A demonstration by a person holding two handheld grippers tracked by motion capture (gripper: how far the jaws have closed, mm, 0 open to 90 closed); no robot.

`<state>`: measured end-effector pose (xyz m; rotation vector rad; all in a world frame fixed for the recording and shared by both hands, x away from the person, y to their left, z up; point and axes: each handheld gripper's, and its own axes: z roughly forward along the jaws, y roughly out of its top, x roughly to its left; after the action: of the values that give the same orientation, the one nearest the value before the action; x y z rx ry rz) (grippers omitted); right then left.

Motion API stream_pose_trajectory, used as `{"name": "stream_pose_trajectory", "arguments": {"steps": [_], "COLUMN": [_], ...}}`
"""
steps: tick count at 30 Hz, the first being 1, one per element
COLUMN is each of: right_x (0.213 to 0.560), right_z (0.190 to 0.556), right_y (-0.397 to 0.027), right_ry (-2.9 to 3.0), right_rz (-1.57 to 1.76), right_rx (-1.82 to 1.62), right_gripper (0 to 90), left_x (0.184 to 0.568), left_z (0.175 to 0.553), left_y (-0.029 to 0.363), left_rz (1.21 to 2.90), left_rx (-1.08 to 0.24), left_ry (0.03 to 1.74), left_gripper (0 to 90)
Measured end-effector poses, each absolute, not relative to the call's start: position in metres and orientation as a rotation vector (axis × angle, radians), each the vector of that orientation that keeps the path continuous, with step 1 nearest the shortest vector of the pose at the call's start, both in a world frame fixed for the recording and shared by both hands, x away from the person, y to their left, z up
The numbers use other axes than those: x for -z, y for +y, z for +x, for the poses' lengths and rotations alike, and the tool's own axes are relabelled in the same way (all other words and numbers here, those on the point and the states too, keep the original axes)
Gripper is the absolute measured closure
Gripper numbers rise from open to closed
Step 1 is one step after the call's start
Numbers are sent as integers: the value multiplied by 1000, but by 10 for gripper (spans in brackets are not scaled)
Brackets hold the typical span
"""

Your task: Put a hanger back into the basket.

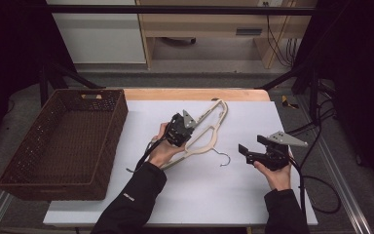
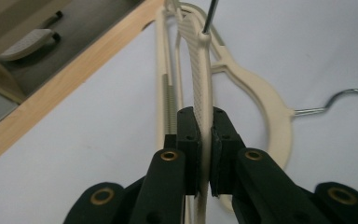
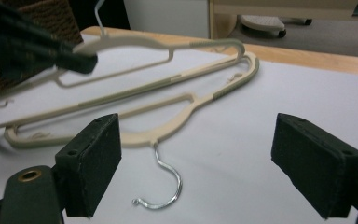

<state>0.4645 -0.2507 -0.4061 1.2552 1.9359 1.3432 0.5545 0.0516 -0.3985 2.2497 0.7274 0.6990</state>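
From the high view we see 2 cream hangers lying together on the white sheet of the desk (image 1: 253, 195), near its middle. The left gripper (image 1: 184, 127) sits over them, its fingers clamped on the upper hanger (image 1: 214, 113). The lower hanger (image 1: 202, 146) lies on the sheet with its metal hook (image 1: 224, 158) pointing toward us. The right gripper (image 1: 247, 151) is held apart from the hangers, off to the right of the hook, with its fingers spread and nothing between them. A brown basket (image 1: 104, 146) stands at the left edge of the desk, well apart from the hangers.

In the left gripper view we look along the left gripper (image 2: 206, 140), whose fingers (image 2: 189, 140) press on both sides of the upper hanger (image 2: 201, 74), seen edge-on and upright between them. The lower hanger (image 2: 265, 98) lies flat on the sheet beyond, with its hook (image 2: 345, 95) to the right.

In the right gripper view the fingers (image 3: 93, 163) of the right gripper (image 3: 196, 163) stand wide apart around bare sheet. The hook (image 3: 168, 186) lies just ahead of them, joined to the lower hanger (image 3: 177, 114). Farther off, the left gripper (image 3: 81, 63) holds the upper hanger (image 3: 135, 44) tilted, with one end lifted off the lower one.
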Motion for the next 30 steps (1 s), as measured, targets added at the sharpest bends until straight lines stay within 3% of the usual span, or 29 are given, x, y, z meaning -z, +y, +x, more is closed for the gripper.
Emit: {"name": "stream_pose_trajectory", "arguments": {"steps": [8, 30], "right_x": [414, 404], "right_z": [454, 436], "right_y": [-257, -253], "right_ry": [1949, 1936], "right_rz": [1266, 1174], "right_rx": [-1367, -1430], "right_gripper": [143, 84], "left_x": [389, 294], "left_z": [565, 489], "left_y": [76, 156], "left_rz": [2153, 2003], "left_rx": [-638, -544], "left_ry": [813, 691], "left_gripper": [860, 861]}}
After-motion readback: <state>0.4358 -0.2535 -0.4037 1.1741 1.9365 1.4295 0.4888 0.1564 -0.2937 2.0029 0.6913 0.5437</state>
